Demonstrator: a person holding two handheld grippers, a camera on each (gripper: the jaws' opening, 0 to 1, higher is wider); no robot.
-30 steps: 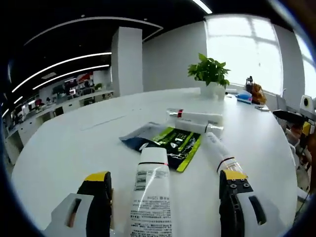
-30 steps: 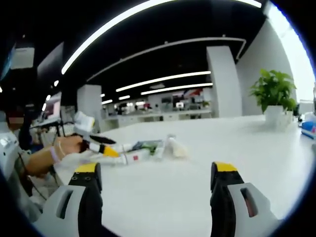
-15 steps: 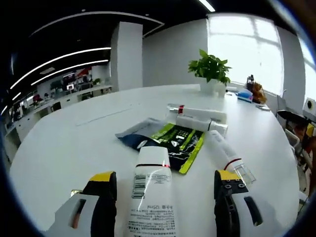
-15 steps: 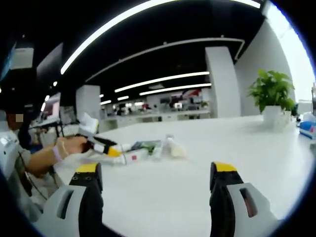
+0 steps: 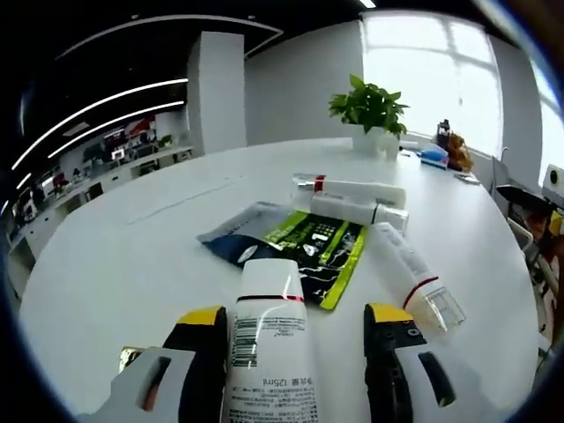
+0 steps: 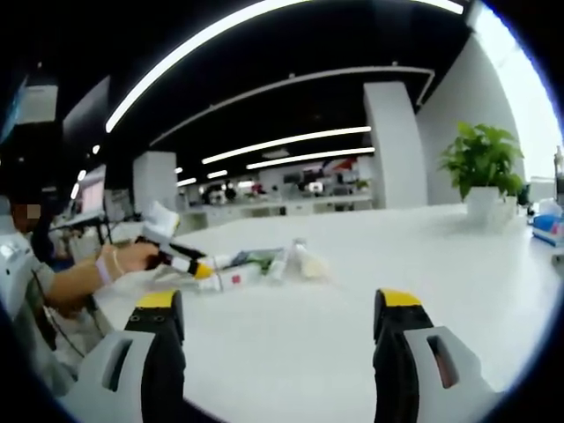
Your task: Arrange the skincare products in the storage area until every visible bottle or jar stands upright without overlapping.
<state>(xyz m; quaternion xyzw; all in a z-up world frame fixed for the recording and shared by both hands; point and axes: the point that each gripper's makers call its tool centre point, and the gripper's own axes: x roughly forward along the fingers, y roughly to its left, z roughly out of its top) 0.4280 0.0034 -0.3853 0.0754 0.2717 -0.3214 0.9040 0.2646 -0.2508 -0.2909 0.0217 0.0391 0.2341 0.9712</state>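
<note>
In the left gripper view, the left claw (image 5: 298, 330) sits low over the white tabletop (image 5: 115, 256) with its jaws apart, and a white tube (image 5: 269, 339) lies flat between them, cap end pointing away; whether the jaws touch it cannot be told. Just beyond the cap lies a dark and green sachet (image 5: 300, 247), and right of it a capped tube (image 5: 414, 278) and two more tubes (image 5: 352, 196) lie on their sides. A potted plant (image 5: 368, 110) stands far back. In the right gripper view, a hand (image 6: 132, 260) holds the left claw level at the cluster, while the right claw (image 6: 275, 322) hangs wide apart, empty, well short of the products (image 6: 264, 260).
</note>
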